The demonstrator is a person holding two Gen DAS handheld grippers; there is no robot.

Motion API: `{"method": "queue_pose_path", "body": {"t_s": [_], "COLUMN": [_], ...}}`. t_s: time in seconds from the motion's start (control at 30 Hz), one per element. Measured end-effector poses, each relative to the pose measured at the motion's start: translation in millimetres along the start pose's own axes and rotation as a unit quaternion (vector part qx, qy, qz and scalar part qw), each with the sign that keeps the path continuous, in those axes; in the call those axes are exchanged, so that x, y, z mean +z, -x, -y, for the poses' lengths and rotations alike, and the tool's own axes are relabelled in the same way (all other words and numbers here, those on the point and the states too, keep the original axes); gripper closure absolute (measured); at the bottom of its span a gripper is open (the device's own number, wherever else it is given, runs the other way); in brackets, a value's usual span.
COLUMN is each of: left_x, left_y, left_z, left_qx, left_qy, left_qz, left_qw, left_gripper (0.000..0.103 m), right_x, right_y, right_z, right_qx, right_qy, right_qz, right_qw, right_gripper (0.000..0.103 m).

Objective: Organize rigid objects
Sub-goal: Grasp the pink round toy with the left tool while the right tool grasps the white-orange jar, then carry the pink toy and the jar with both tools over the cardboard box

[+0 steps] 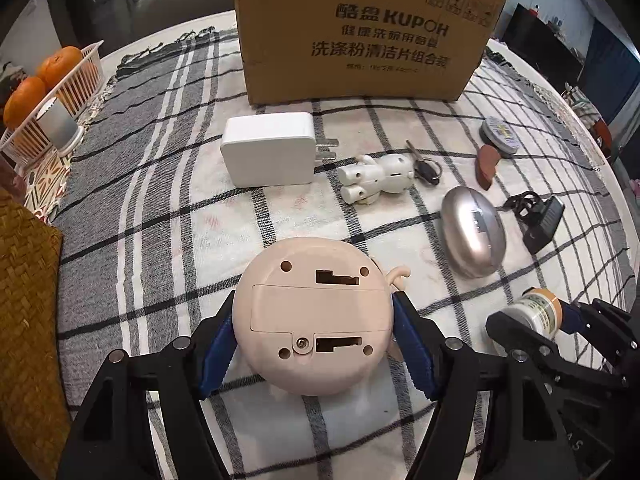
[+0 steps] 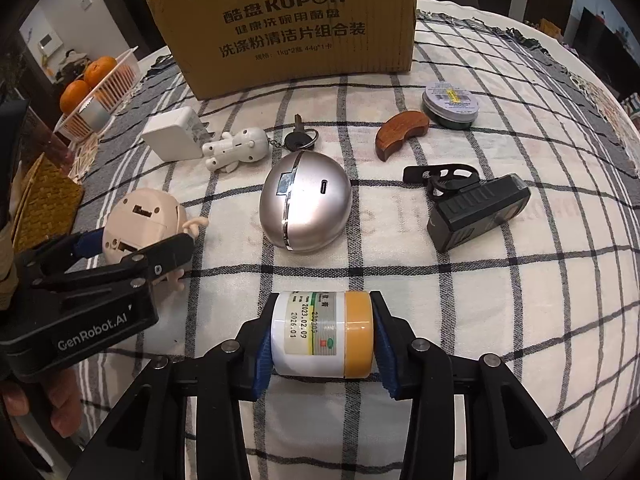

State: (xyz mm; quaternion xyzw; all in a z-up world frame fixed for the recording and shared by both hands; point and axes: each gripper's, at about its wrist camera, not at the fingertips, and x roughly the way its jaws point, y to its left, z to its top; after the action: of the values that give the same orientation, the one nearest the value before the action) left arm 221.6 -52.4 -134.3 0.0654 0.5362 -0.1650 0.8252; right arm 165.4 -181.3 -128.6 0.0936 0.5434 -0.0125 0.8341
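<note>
My left gripper [image 1: 312,336] is shut on a round beige toy [image 1: 312,316], its flat underside with battery cover facing the camera; it also shows in the right wrist view [image 2: 136,224]. My right gripper [image 2: 322,344] is shut on a white pill bottle with an orange cap [image 2: 320,336], held sideways; the bottle also shows in the left wrist view [image 1: 536,312]. On the checked cloth lie a white charger [image 1: 268,152], a white figurine with a key [image 1: 380,176], a silver egg-shaped case [image 2: 304,204], a black clip device [image 2: 476,208], a curved wooden piece [image 2: 400,134] and a round tin [image 2: 452,104].
A large cardboard box [image 2: 288,28] stands at the back of the table. A white basket [image 1: 76,84] with oranges sits at the far left, next to a woven mat [image 1: 28,300]. The table edge curves away on the right.
</note>
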Motion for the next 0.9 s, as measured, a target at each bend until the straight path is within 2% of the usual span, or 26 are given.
{"method": "queue_pose_path", "body": {"t_s": [0.57, 0.9], "left_x": [-19.3, -7.7], "left_y": [51.2, 92.5], "left_z": [10.9, 16.0], "left_qx": [0.011, 0.019], "left_qy": [0.043, 0.05], "left_qz": [0.053, 0.106], "left_qw": [0.9976, 0.9929], "left_gripper": [0.031, 0.031], "right_x": [-0.5, 12.7], "right_y": [43.9, 78.4], "right_z": [8.8, 9.1], "right_qx": [0.027, 0.045], "right_qy": [0.011, 0.015], "right_qz": [0.075, 0.127], "right_qw": [0.997, 0.991], "right_gripper": [0.062, 0.062]}}
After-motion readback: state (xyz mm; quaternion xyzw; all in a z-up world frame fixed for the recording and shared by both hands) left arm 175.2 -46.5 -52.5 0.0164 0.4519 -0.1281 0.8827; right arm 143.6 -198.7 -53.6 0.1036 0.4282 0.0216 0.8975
